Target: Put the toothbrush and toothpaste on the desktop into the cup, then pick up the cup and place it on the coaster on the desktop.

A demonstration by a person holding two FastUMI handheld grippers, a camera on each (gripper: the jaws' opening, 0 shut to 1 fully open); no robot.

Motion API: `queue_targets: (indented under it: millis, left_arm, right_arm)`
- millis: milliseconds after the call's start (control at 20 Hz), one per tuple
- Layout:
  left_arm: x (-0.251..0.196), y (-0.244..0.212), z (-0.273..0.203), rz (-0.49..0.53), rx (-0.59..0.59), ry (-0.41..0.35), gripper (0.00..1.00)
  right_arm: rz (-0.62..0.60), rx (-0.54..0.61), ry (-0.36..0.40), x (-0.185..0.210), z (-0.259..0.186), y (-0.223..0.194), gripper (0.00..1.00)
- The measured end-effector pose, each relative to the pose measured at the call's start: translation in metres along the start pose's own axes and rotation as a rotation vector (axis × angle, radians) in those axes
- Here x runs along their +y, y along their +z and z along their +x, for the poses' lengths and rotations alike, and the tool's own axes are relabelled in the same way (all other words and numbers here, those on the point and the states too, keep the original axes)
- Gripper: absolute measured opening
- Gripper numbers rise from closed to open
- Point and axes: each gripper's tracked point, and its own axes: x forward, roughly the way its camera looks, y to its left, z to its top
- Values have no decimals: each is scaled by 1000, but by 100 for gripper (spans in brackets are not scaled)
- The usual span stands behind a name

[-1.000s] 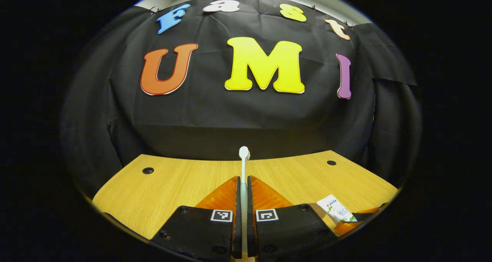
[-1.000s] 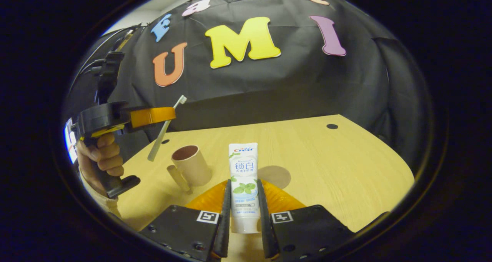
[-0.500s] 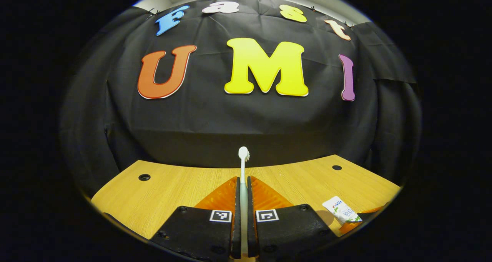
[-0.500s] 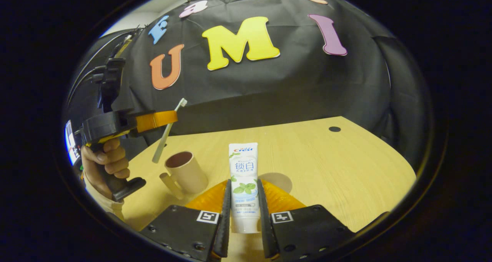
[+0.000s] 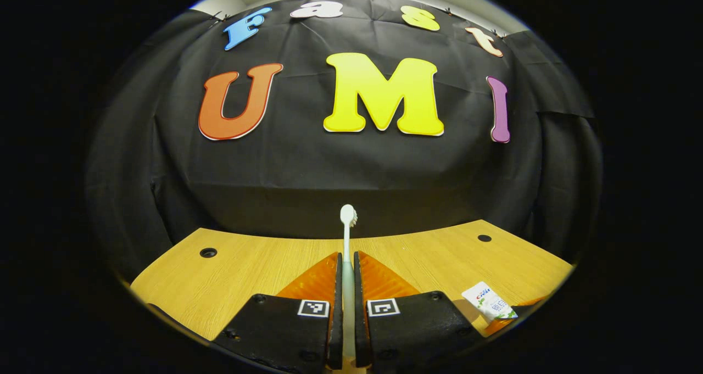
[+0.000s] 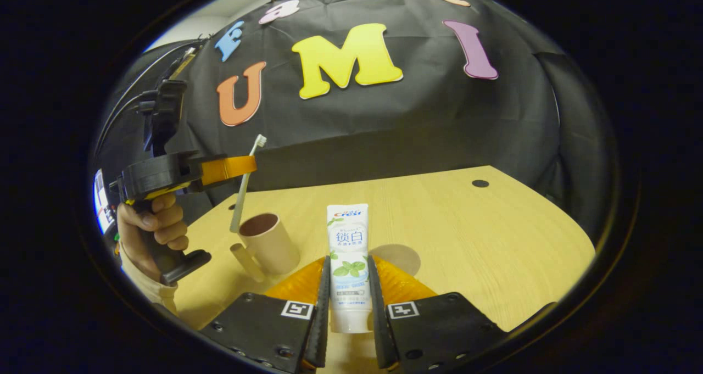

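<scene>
Wooden desktop (image 6: pixel 467 236); left tool (image 5: pixel 346 286) clamps white toothbrush (image 5: pixel 347 225), right tool (image 6: pixel 348 291) clamps toothpaste (image 6: pixel 348 253).

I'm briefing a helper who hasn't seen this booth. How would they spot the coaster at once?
Start at the wooden desk. Near its middle, right of the tan cup, lies the coaster: a flat tan disc just beyond the toothpaste. Unlike the upright cup, it lies flush with the desk.

Left gripper view looking level along its tool (image 5: pixel 346 275) toward the back wall, right gripper view facing likewise, both sharing the counter (image 6: pixel 483 231) and toothpaste (image 6: pixel 347 253).
</scene>
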Motion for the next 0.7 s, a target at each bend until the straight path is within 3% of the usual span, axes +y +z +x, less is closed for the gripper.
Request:
queue_targets:
  millis: [150,200,250,600,650,700]
  left_arm:
    - [-2,2,-2,-3,-8,-5,12]
    - [0,3,-2,1,-8,0,7]
    - [0,5,-2,1,-15,-1,12]
    - [-4,-12,-7,-6,54,-39,16]
    - [-4,-13,-10,-16,63,-48,30]
    - [-4,-13,-12,-21,72,-57,34]
  right_arm:
    - [0,0,0,1,0,-1,34]
    - [-2,1,-1,0,0,-1,34]
    - [-3,1,0,1,0,-1,34]
    - [-25,-10,-10,7,-6,3,35]
    - [-28,-13,-13,8,-8,4,34]
    - [-31,-16,-15,10,-10,5,34]
